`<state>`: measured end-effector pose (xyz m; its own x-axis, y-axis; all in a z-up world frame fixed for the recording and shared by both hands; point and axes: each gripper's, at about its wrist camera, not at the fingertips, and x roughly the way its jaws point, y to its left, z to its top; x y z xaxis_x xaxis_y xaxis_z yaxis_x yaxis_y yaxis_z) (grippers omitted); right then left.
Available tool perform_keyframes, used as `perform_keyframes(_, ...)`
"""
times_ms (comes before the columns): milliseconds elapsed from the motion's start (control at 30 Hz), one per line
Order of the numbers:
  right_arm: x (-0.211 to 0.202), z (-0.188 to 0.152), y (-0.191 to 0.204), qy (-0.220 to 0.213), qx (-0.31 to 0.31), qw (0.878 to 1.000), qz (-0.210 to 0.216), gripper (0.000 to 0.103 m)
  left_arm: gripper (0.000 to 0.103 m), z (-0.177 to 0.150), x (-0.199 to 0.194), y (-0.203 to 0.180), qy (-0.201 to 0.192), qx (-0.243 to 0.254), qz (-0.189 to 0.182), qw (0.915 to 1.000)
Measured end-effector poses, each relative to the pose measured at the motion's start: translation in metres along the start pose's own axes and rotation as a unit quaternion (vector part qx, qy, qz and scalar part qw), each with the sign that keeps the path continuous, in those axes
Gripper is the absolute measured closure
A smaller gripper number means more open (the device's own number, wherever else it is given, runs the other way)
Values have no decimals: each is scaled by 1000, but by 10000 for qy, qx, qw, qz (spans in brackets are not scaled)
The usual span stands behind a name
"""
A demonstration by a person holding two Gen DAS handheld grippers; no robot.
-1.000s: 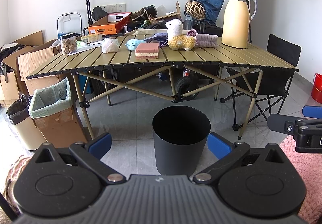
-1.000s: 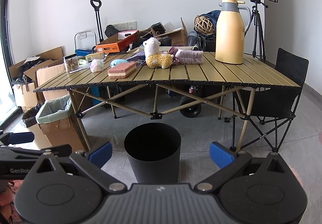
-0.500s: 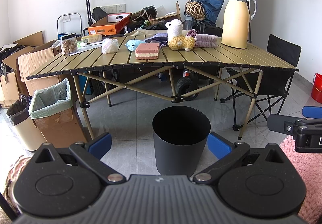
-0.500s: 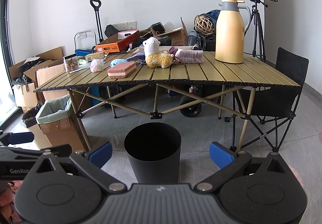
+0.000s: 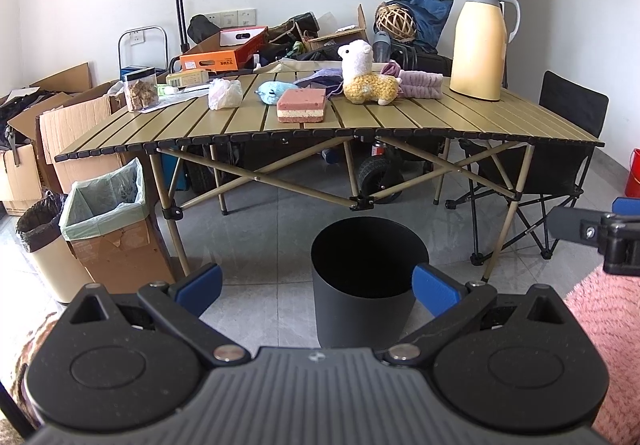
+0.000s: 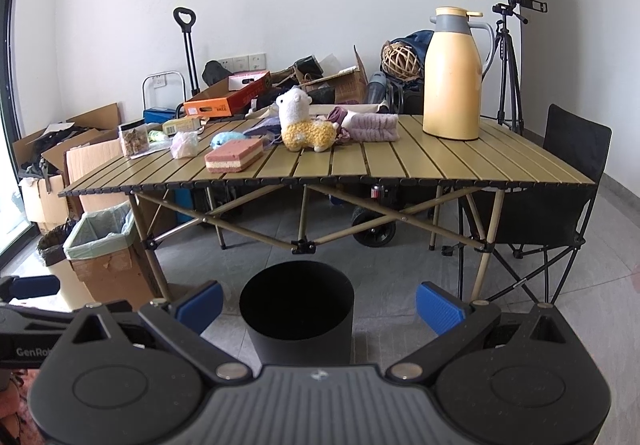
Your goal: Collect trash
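Here both hand-held grippers (image 5: 316, 285) (image 6: 318, 303) gape above black bin (image 5: 368, 277).

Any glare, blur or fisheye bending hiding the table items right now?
Left wrist: sharp, evenly lit; table edge bows from fisheye, black bin interior too dark to read. Right wrist: equally sharp; white crumpled wad clearly visible, corners vignetted.

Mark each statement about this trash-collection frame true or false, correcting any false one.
1. Both grippers are open and hold nothing. True: left gripper, right gripper.
2. The black bin stands on the table. False: it stands on the floor in front of the table.
3. The yellow thermos stands upright on the table. True.
4. The crumpled white bag is already in the black bin. False: it lies on the table.
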<state>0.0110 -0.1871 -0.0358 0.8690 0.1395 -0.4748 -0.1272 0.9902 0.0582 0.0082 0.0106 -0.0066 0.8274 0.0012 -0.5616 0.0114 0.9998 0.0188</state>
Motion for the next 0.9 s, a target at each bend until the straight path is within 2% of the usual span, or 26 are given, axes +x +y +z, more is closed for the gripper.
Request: perform_keyframes(900,97,61,-13,-267,-32,9996,-3,0,0,72,95,-9,-300,198,165,9992)
